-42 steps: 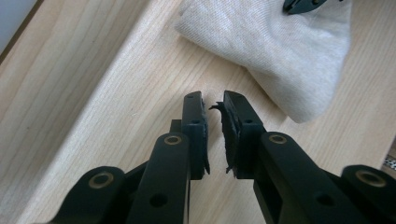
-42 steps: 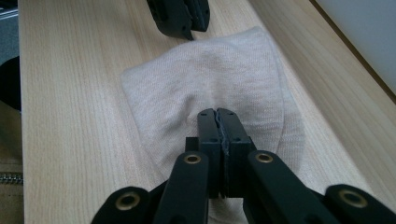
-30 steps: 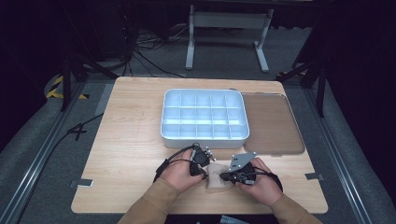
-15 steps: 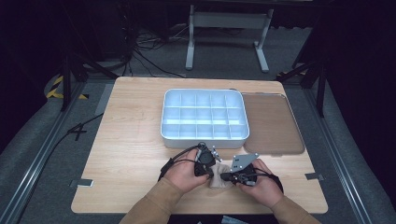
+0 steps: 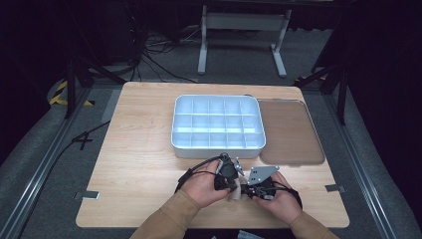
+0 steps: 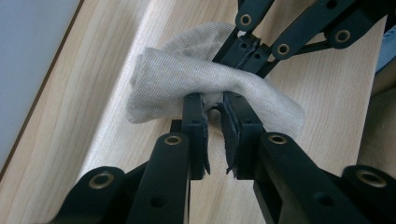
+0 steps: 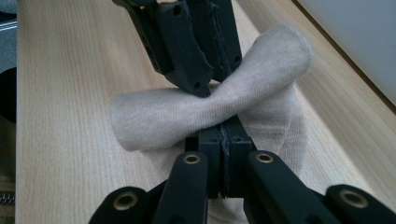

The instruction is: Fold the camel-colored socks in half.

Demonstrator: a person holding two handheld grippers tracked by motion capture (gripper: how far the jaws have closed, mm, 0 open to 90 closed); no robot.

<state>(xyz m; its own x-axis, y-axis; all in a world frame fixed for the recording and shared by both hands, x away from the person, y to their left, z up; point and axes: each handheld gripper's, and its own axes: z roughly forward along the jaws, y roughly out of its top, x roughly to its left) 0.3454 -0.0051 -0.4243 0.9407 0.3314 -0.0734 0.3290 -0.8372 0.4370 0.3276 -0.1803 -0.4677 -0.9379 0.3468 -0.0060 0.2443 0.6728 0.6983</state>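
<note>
Near the table's point(image 5: 139, 149) front edge, the beige sock point(image 6: 187, 81) lies bunched between both grippers. The right gripper point(image 7: 225, 135) is clamped tight on its fabric. The left gripper point(image 6: 215, 119) has just been opening (a narrow gap shows), its pads no longer pressing the sock between them.

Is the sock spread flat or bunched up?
Bunched: the sock is rolled into a pinched bundle, with the right gripper shut on its middle.
</note>
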